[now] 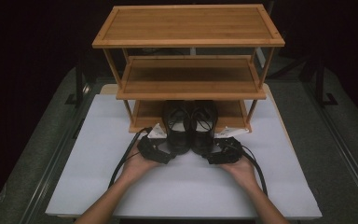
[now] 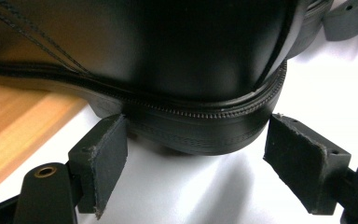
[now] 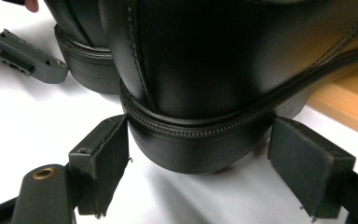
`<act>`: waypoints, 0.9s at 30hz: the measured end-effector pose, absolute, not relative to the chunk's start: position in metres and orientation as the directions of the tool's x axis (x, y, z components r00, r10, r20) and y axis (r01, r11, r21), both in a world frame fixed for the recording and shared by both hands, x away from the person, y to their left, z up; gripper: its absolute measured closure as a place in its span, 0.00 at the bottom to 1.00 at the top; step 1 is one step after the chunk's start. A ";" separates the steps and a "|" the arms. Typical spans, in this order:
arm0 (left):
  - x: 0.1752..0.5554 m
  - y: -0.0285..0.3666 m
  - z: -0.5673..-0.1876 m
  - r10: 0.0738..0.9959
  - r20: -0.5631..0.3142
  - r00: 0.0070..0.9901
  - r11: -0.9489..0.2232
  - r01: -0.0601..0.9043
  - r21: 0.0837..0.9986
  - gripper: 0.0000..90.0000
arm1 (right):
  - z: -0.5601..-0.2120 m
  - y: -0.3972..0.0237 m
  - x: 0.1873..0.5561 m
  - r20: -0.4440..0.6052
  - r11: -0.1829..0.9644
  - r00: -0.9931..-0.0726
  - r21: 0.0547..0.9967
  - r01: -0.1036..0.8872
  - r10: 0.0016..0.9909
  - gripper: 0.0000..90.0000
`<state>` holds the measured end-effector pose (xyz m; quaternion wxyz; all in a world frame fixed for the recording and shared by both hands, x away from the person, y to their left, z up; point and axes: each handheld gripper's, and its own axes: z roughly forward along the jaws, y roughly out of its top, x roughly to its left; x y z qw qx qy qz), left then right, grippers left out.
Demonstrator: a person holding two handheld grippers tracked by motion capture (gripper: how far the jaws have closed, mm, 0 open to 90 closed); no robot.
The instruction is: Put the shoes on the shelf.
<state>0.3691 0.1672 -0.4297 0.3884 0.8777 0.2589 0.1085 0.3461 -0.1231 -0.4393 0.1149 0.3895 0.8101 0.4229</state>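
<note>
— At the near edge of the bamboo rack (image 1: 188,24), on its lowest shelf: pair of black shoes (image 1: 189,125), heels jutting toward the person over the white table cover (image 1: 186,186). Why so?

— Probably left hanging out for easy reach at the heels.

— Left gripper (image 2: 193,158)?

— Released, jaws spread wide, one on either side of the left shoe's heel (image 2: 200,130), not clenched.

— Right gripper (image 3: 198,161)?

— Likewise released, straddling the right shoe's heel (image 3: 196,144); left pad close against the sole, right pad apart. Seemingly poised to pinch.

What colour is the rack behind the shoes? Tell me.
Light brown bamboo-toned wood rack, seen best in the high view.
</note>
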 end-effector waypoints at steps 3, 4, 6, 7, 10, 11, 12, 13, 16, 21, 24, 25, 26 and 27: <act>0.373 0.167 -0.424 0.544 -0.025 0.839 -0.540 0.373 0.755 0.23 | -0.434 -0.126 0.350 0.164 0.312 -0.670 0.788 0.531 0.724 0.23; 0.375 0.167 -0.423 0.544 -0.026 0.839 -0.540 0.374 0.754 0.23 | -0.433 -0.126 0.352 0.171 0.308 -0.668 0.787 0.535 0.724 0.23; 0.380 0.166 -0.423 0.547 -0.024 0.837 -0.542 0.376 0.751 0.22 | -0.431 -0.127 0.357 0.166 0.314 -0.671 0.785 0.533 0.723 0.23; 0.384 0.166 -0.423 0.548 -0.027 0.836 -0.538 0.377 0.754 0.22 | -0.431 -0.127 0.360 0.168 0.315 -0.670 0.783 0.536 0.723 0.23; 0.395 0.166 -0.425 0.552 -0.024 0.834 -0.541 0.380 0.750 0.22 | -0.430 -0.126 0.374 0.171 0.310 -0.662 0.780 0.543 0.730 0.23; 0.398 0.165 -0.425 0.554 -0.025 0.832 -0.540 0.382 0.750 0.22 | -0.430 -0.126 0.374 0.171 0.310 -0.662 0.780 0.543 0.730 0.23; 0.402 0.165 -0.425 0.559 -0.026 0.829 -0.537 0.386 0.750 0.22 | -0.430 -0.126 0.378 0.162 0.318 -0.663 0.779 0.541 0.731 0.23; 0.405 0.165 -0.425 0.563 -0.030 0.826 -0.529 0.389 0.754 0.22 | -0.430 -0.125 0.381 0.165 0.316 -0.660 0.776 0.545 0.733 0.23; 0.414 0.165 -0.423 0.568 -0.035 0.822 -0.529 0.397 0.750 0.22 | -0.428 -0.125 0.391 0.167 0.309 -0.656 0.779 0.546 0.736 0.23; 0.428 0.163 -0.423 0.567 -0.020 0.823 -0.541 0.390 0.745 0.22 | -0.427 -0.124 0.404 0.164 0.304 -0.641 0.775 0.555 0.750 0.23; 0.436 0.162 -0.424 0.569 -0.010 0.823 -0.548 0.387 0.741 0.22 | -0.431 -0.122 0.412 0.154 0.300 -0.632 0.779 0.550 0.759 0.23; 0.438 0.161 -0.425 0.570 -0.006 0.822 -0.549 0.387 0.741 0.22 | -0.431 -0.122 0.412 0.154 0.300 -0.632 0.779 0.550 0.759 0.23; 0.440 0.161 -0.425 0.573 -0.002 0.820 -0.553 0.388 0.737 0.22 | -0.432 -0.122 0.414 0.150 0.303 -0.633 0.779 0.549 0.760 0.23; 0.442 0.160 -0.425 0.575 -0.002 0.818 -0.553 0.390 0.737 0.22 | -0.433 -0.121 0.416 0.147 0.307 -0.632 0.776 0.551 0.761 0.23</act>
